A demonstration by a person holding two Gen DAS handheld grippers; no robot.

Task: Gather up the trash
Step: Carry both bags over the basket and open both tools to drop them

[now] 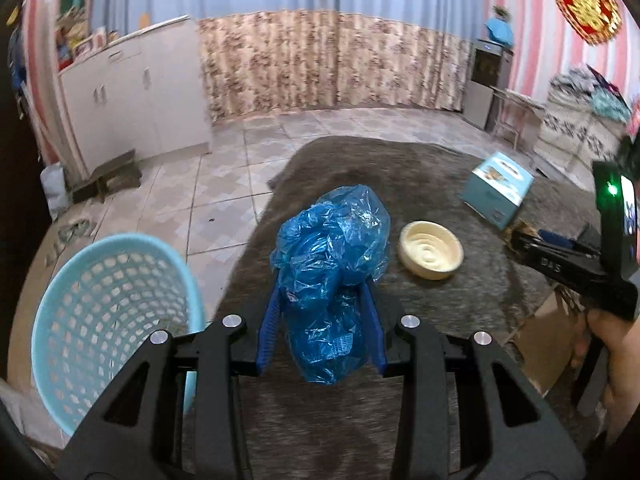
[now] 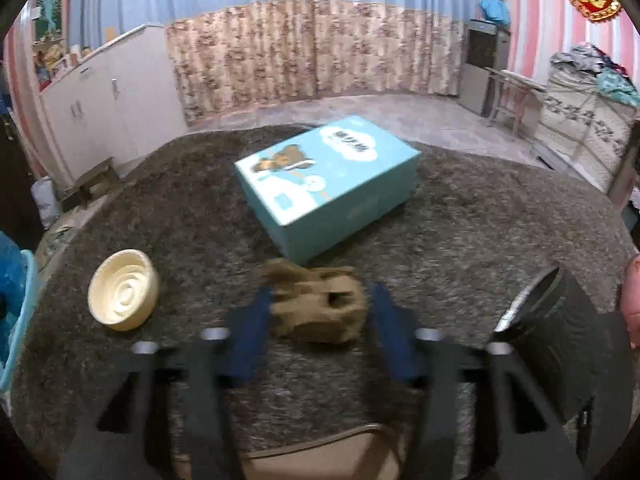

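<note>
While the left gripper [image 1: 320, 300] clamps a crumpled blue bag [image 1: 332, 264] between its blue fingers [image 1: 269, 320], the bag is held up above the grey mat [image 1: 440, 180], bulging out past both pads. Left view only: a pale blue basket [image 1: 108, 320] with a perforated wall sits low and left of the gripper, beside the mat's edge, over tiled floor [image 1: 224, 184]. The right view catches just a sliver of that basket [image 2: 24, 304] at its left border, with a bit of the bag [image 2: 10, 280] there too.

The right gripper [image 2: 320, 312] has its fingers [image 2: 252, 320] on either side of a crumpled brown wad [image 2: 316, 304] lying on the mat [image 2: 480, 220]. Frame is motion-blurred; contact between pads and wad cannot be told, so the grip cannot be told either. From the left view the right gripper [image 1: 516, 240] shows from the side at the right edge, tip near a brown scrap [image 1: 513, 232], with a hand [image 1: 616, 344] on its grip.

A cream bowl [image 2: 122, 296] rests on the mat left of the wad, apart from it; the left view has it [image 1: 430, 250] just right of the bag. A teal box [image 2: 328, 184] lies behind the wad, near it; the left view shows only its end and part of its top [image 1: 498, 190].

Right view only: a dark cylinder [image 2: 560, 328] at right.
</note>
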